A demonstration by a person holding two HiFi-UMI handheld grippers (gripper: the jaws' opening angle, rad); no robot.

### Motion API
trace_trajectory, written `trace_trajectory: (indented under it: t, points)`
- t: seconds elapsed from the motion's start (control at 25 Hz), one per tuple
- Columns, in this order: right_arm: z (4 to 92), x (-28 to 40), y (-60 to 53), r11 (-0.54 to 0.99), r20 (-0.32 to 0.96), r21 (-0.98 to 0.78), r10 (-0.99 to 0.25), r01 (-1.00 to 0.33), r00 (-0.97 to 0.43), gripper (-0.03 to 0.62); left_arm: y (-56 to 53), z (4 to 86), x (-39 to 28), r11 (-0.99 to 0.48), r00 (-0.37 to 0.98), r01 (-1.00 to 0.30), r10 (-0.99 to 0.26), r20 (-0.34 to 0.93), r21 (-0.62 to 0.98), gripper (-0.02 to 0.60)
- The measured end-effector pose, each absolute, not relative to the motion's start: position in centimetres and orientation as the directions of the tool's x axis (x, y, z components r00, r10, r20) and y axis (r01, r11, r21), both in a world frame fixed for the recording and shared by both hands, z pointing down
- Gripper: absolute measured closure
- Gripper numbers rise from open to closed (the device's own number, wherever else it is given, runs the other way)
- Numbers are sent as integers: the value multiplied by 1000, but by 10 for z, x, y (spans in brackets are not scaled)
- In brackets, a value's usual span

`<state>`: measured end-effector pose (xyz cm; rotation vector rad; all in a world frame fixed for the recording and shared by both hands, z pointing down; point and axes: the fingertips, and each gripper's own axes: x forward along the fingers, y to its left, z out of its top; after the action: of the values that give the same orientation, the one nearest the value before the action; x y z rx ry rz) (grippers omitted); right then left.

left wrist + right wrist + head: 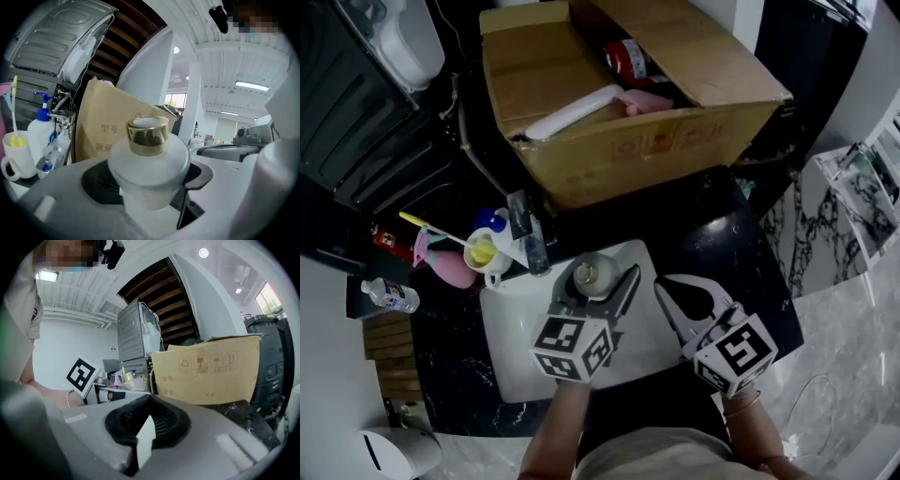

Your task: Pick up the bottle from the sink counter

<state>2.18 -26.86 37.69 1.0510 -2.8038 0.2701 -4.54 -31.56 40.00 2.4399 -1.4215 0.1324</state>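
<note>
Bottle, frosted with gold cap, clamped at body in left gripper over white sink. Right gripper jaws together, empty. Risk: smooth rounded body slips if tilted.

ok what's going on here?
A person works two handheld grippers over the white sink. The left claw is closed on a gold-capped frosted bottle; whether it is lifted is unclear. The right claw is shut and empty beside it.
</note>
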Motion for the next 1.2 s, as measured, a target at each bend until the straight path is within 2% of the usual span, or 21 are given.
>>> trace_trajectory:
  t: [0.4,0.88,1.2]
  points:
    - [342,4,-234,724,141,-101,-669,-683,-730,591,-270,358,-64,-509,554,-819,-822,133,266,233]
    - [323,-15,-204,738,129,-39,-665,-674,-736,591,-219,309,-88,-577,594,-784,-804,9,230,233]
    - [303,-15,-196,707,33,-101,-701,-700,-713,591,-198,279,-100,-621,620,-759,-781,-73,195,233]
